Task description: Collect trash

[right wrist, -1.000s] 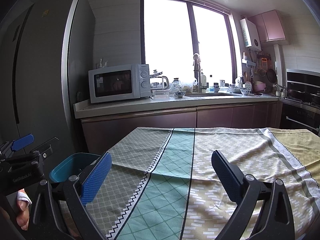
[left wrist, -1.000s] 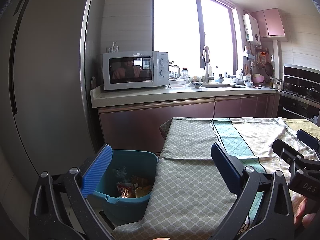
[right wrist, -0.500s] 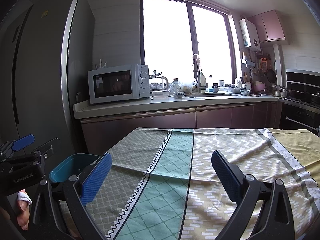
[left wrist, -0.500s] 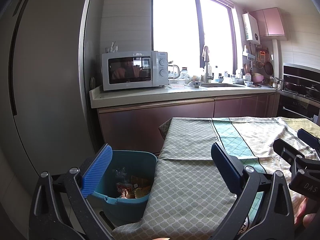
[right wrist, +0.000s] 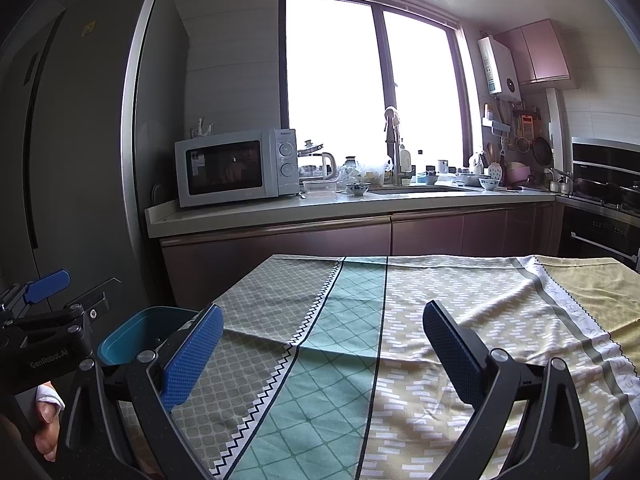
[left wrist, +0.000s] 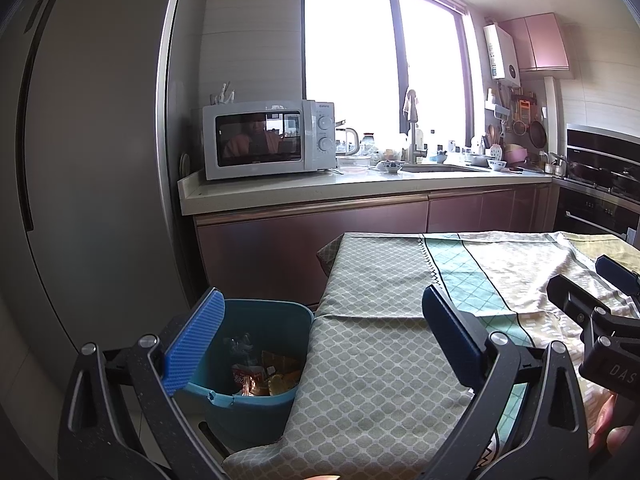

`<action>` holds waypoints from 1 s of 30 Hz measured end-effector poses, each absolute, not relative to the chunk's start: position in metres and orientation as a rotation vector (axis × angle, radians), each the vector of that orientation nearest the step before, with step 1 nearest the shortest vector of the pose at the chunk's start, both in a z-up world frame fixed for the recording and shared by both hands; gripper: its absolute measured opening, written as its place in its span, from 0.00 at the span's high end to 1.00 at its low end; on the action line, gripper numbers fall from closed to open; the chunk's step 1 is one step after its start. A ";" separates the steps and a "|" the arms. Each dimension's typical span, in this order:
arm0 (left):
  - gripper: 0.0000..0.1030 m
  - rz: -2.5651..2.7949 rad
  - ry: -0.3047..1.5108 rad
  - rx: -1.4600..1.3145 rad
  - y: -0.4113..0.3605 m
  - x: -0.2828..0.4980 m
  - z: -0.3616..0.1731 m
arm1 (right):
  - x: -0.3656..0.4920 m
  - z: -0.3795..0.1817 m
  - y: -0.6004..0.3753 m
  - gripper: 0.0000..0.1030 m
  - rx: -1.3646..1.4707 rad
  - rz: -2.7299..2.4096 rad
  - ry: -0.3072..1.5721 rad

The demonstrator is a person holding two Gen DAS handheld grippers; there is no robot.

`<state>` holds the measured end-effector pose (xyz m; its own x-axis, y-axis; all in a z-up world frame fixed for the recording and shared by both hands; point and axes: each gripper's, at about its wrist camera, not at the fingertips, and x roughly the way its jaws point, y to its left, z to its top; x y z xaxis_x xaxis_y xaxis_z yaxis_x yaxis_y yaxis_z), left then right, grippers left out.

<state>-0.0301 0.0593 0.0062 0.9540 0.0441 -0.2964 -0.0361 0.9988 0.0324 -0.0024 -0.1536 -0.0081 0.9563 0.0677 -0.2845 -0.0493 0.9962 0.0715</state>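
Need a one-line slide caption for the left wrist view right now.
Open left gripper above a teal trash bin holding wrappers, beside the cloth-covered table.

A blue plastic trash bin (left wrist: 256, 364) stands upright on the floor, open-topped, just beyond and below the left gripper's left finger (left wrist: 196, 344). Inside lie crumpled wrappers (left wrist: 264, 376) (red, orange and clear, loosely piled at the bottom). Its right side touches the hanging tablecloth edge, well left of the right finger.
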 end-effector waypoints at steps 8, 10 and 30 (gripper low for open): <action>0.05 0.042 0.303 0.027 0.059 -0.030 0.006 | -0.003 -0.008 -0.154 0.06 0.066 0.061 0.289; 0.05 0.045 0.305 0.029 0.059 -0.030 0.006 | -0.003 -0.008 -0.155 0.06 0.066 0.059 0.290; 0.05 0.045 0.309 0.033 0.058 -0.031 0.007 | -0.002 -0.010 -0.157 0.06 0.067 0.057 0.289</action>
